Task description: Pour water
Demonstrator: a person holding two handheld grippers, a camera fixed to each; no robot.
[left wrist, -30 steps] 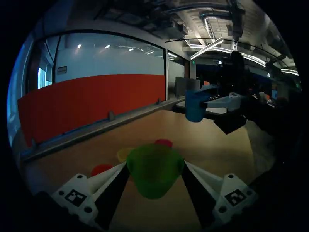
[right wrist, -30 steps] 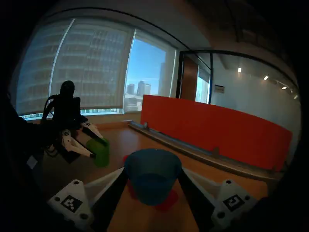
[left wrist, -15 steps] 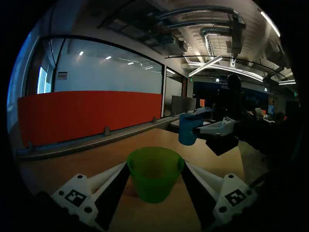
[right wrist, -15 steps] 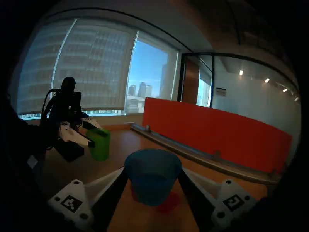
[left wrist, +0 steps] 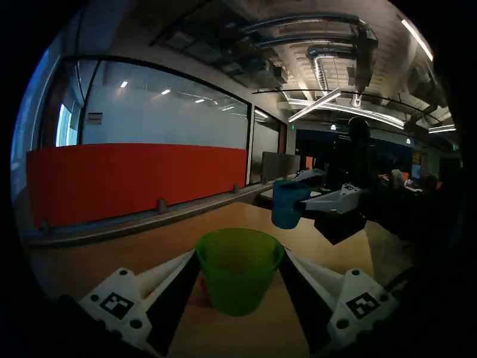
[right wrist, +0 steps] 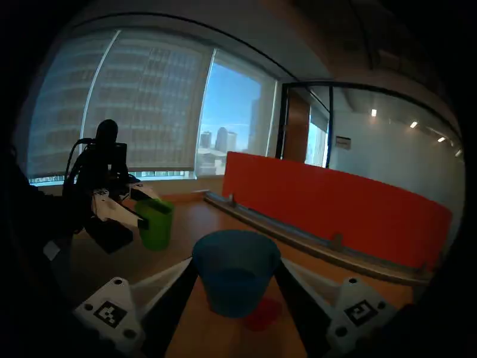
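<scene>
**Two cups, one in each gripper**

My left gripper (left wrist: 238, 255) is clenched on a green cup (left wrist: 239, 280): both fingers press against its sides, just under the rim, and the cup stands upright between them with its mouth open towards the ceiling. I cannot tell from here whether there is anything in it (the inside is just dark green shade).

My right gripper (right wrist: 237, 262) is grasping a blue cup (right wrist: 236, 283) in the same way, with a finger on either side and the cup upright. There is a fainter band low inside it, but I cannot say for certain that it is water.

In the left gripper view, the blue cup shows farther off, ahead and to the right of the green one. It sits higher in the picture and the two are well apart, not touching. In the right gripper view, the green cup shows off to the left, again well apart from the blue cup, with the white fingers of my other gripper closed on it.

A wooden table (left wrist: 149, 250) lies under both cups. A red disc (right wrist: 266, 314) lies flat on it, just below and to the right of the blue cup in the right gripper view. An orange partition (right wrist: 334, 203) runs along the far side of the table, and a window (right wrist: 232, 119) stands behind the green cup.
</scene>
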